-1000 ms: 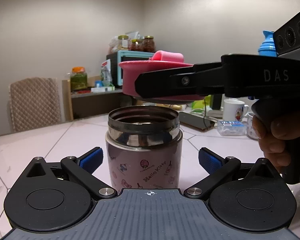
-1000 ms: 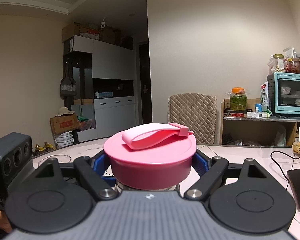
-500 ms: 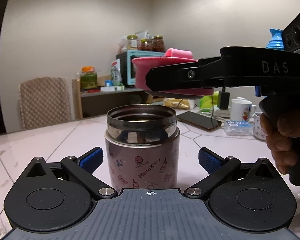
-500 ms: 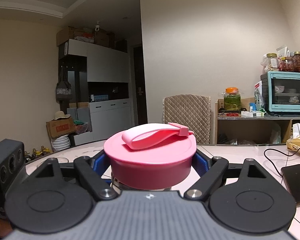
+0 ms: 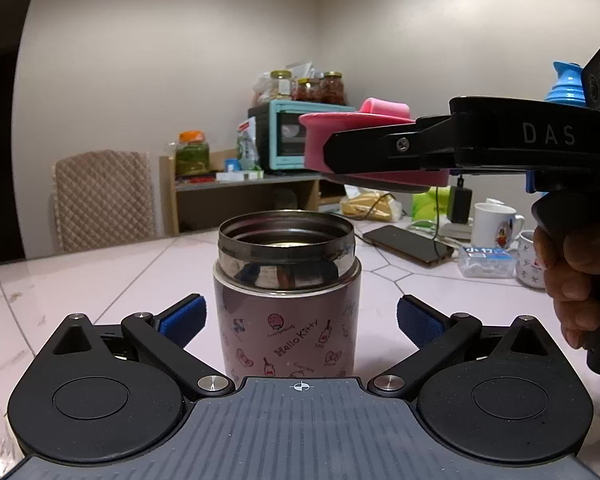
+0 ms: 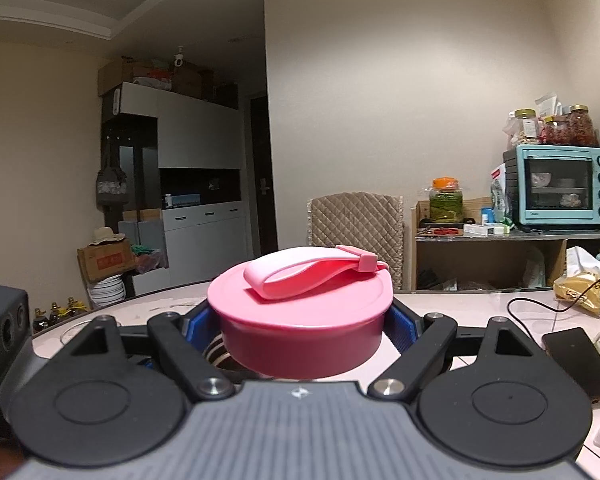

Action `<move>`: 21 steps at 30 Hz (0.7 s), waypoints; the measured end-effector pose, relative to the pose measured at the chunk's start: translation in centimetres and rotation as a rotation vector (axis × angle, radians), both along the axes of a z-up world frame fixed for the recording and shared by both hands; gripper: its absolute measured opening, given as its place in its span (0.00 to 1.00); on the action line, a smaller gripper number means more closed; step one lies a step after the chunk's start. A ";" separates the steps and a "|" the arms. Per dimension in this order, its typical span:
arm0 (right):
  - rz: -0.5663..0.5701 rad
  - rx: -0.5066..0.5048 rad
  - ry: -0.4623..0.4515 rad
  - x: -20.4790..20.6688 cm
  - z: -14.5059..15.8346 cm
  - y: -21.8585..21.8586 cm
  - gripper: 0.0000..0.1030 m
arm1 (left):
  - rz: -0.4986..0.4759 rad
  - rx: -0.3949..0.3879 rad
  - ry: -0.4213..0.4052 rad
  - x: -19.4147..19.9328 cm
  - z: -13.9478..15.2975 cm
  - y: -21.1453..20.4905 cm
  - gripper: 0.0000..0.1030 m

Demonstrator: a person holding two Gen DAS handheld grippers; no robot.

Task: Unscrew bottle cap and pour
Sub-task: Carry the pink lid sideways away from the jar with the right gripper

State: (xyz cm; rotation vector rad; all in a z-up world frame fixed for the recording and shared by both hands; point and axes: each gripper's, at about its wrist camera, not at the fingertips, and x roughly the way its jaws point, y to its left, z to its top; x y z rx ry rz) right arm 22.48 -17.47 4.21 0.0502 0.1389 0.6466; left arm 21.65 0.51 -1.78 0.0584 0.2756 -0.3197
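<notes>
- The right gripper [image 6: 302,322] is clamped on the pink cap [image 6: 300,316], its 2 blue pads pressed against the cap's sides (the cap's strap handle lies folded flat on top).
- In the left wrist view the same pink cap [image 5: 320,136] hangs in the air, above and to the right of the bottle's mouth, clear of it.
- The bottle [image 5: 286,300] stands upright on the pale tiled table [image 5: 100,280], a pink printed body under a bare steel threaded neck, mouth open.
- The left gripper [image 5: 300,316] is spread wide, its 2 blue pads on either side of the bottle with a gap at each side, touching nothing.
- A hand [image 5: 576,280] wraps the right tool's black handle at the frame's right edge.
- Behind on the table: a dark phone [image 5: 408,240] and a white mug [image 5: 496,226]; a teal oven [image 6: 556,186] sits on a shelf.
</notes>
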 end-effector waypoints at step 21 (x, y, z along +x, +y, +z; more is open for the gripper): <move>-0.095 0.019 0.015 0.9 -0.6 -2.6 0.83 | 0.062 0.002 -0.001 -0.2 -0.5 -0.8 1.00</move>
